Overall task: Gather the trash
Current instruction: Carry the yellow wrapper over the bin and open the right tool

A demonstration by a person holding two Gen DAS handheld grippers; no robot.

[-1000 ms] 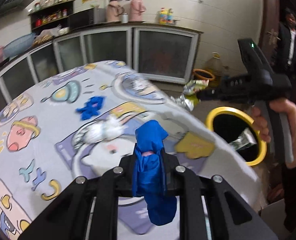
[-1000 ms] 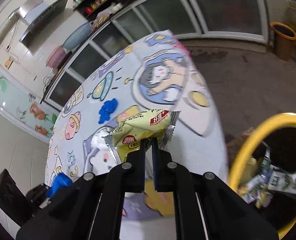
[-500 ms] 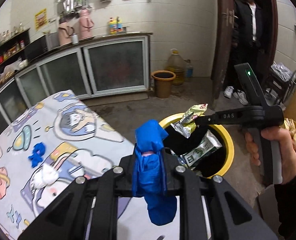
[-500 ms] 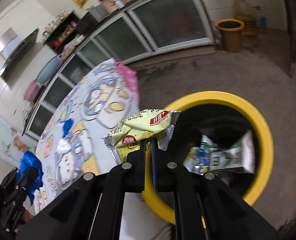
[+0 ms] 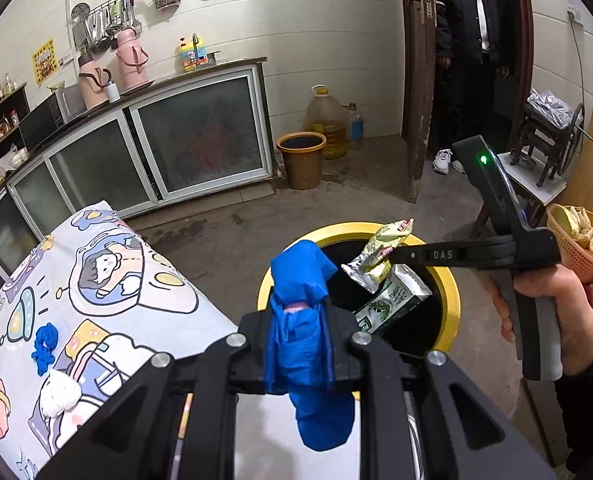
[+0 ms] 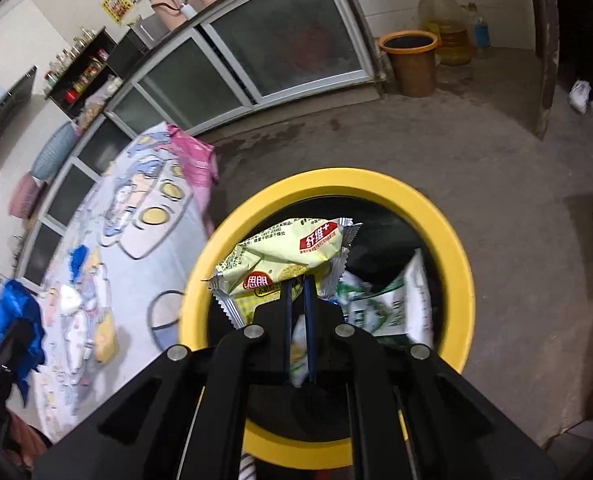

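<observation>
My left gripper (image 5: 298, 312) is shut on a crumpled blue glove (image 5: 302, 328) and holds it by the near rim of the yellow-rimmed trash bin (image 5: 448, 284). My right gripper (image 6: 296, 284) is shut on a yellow-green snack wrapper (image 6: 284, 256) and holds it over the bin's (image 6: 336, 182) opening; it shows from the side in the left wrist view (image 5: 396, 254) with the wrapper (image 5: 376, 254). A green-white carton (image 5: 392, 300) lies in the bin. On the cartoon tablecloth (image 5: 108, 308) lie another blue scrap (image 5: 44, 348) and a white crumpled tissue (image 5: 60, 396).
An orange-brown bucket (image 5: 301, 160) and a large oil jug (image 5: 326, 126) stand by the glass-door cabinets (image 5: 200, 144). A person (image 5: 470, 40) stands in the doorway. An orange basket (image 5: 576, 240) sits at the right.
Both grippers have swung from over the table toward the bin. The right gripper with the wrapper is now over the bin's opening, and the left with the glove has come nearer its rim.
</observation>
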